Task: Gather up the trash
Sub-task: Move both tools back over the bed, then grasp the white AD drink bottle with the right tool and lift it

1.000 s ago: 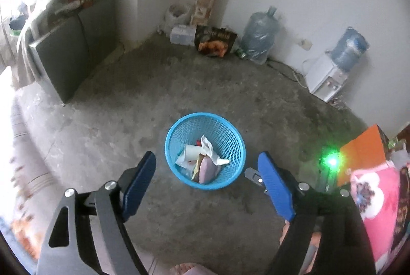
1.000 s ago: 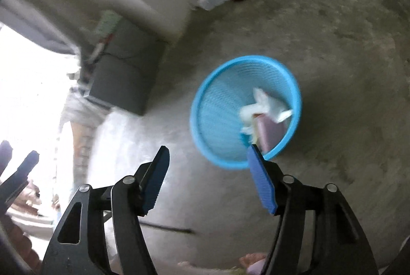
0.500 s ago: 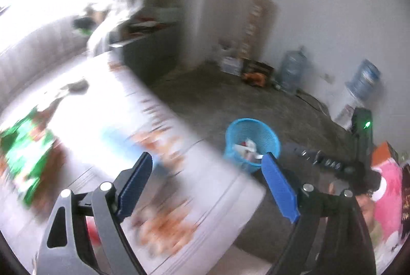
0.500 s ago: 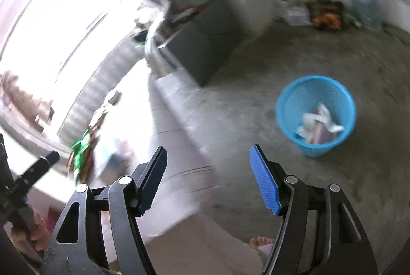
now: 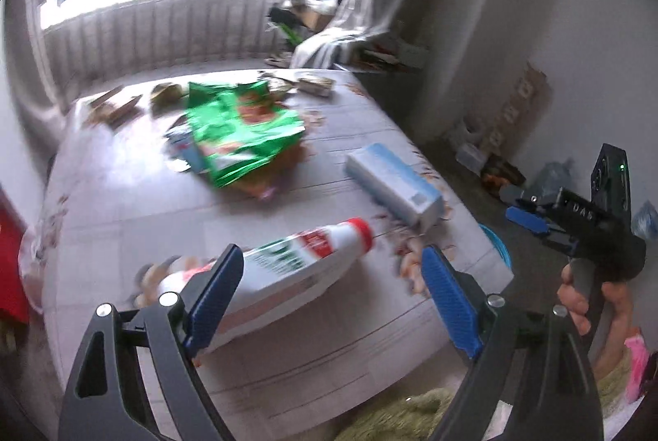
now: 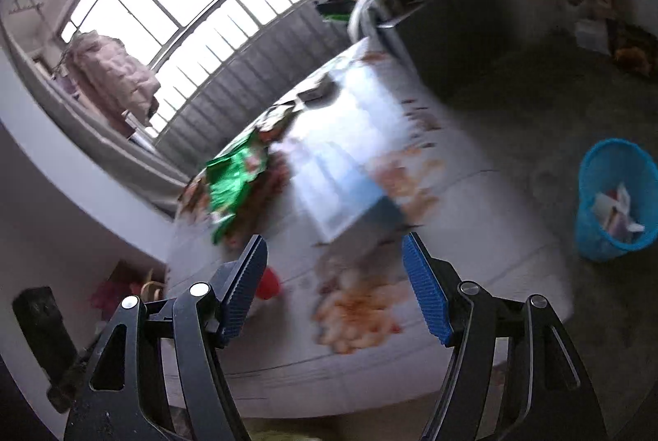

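A white bottle [image 5: 296,268] with a red cap and green label lies on its side on the patterned table [image 5: 123,202]. My left gripper [image 5: 329,264] hovers just before it, open, with the pads not touching it. Farther back lie a blue-and-white box [image 5: 395,186] and green foil bags [image 5: 242,128]. My right gripper [image 6: 333,256] is open with nothing in it over the table's near edge [image 6: 473,235]; the left wrist view shows it at the right [image 5: 530,219], held by a hand [image 5: 575,301]. The blue basket [image 6: 617,202] with trash inside stands on the floor to the right.
Small scraps [image 5: 316,85] lie at the table's far side. A dark cabinet [image 6: 444,42] with cloth on it stands behind the table. Water jugs [image 5: 555,173] and boxes [image 5: 501,169] line the far wall. A railing [image 5: 164,29] runs under the bright window.
Both views have swung away from the basket on the floor and up to the table. The bottle, box and green bags have come into view. Both grippers stay open.
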### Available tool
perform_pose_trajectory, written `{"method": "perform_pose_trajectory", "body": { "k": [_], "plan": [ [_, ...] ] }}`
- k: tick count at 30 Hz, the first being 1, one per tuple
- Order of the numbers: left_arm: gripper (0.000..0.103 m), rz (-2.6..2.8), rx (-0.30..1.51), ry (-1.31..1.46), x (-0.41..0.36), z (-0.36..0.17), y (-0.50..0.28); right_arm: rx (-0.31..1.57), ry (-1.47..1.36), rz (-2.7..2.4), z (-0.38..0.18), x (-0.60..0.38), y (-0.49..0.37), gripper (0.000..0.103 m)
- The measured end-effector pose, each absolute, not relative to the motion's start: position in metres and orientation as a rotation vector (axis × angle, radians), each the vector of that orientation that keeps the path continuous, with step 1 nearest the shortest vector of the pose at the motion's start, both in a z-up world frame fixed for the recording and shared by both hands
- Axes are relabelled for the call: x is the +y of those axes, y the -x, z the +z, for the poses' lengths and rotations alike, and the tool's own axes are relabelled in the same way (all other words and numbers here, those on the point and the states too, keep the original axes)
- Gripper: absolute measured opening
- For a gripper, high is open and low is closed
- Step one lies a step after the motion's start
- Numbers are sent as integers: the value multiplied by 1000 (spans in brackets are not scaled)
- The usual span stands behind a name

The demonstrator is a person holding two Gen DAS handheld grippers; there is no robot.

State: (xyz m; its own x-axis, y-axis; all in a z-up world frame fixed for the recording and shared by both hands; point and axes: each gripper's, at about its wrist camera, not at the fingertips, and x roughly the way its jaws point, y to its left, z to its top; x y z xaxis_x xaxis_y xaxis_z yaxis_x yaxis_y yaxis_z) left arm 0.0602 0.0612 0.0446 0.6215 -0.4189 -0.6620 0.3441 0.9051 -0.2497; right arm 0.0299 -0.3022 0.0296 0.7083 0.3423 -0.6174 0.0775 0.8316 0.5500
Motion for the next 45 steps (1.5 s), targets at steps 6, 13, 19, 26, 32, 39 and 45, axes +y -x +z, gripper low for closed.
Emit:
{"method": "perform_pose_trajectory", "body": {
  "k": [6, 13, 19, 26, 32, 39, 45],
  "plan": [
    [86, -377, 744, 162, 93, 41, -50, 828, -588, 230, 26, -271, -31, 67],
    [86, -313, 694, 185, 120, 48, -55, 883, -599, 335, 26, -240, -29, 67],
    [82, -241, 716, 201, 147, 28, -84, 965, -658, 457, 13, -210, -35, 67],
    [42, -215, 870, 274, 154, -24, -115, 1040, -659, 470, 1, -194, -38, 60],
    [38, -389, 943, 313, 133, -31, -103, 1061, -682, 440, -6, -203, -44, 60],
    [38, -509, 984, 260, 94, -35, -87, 1085, -633, 451, -6, -197, -56, 61],
    [37, -504, 992, 330, 97, -41, -99, 1119, -593, 500, -12, -183, -69, 61]
  ]
}}
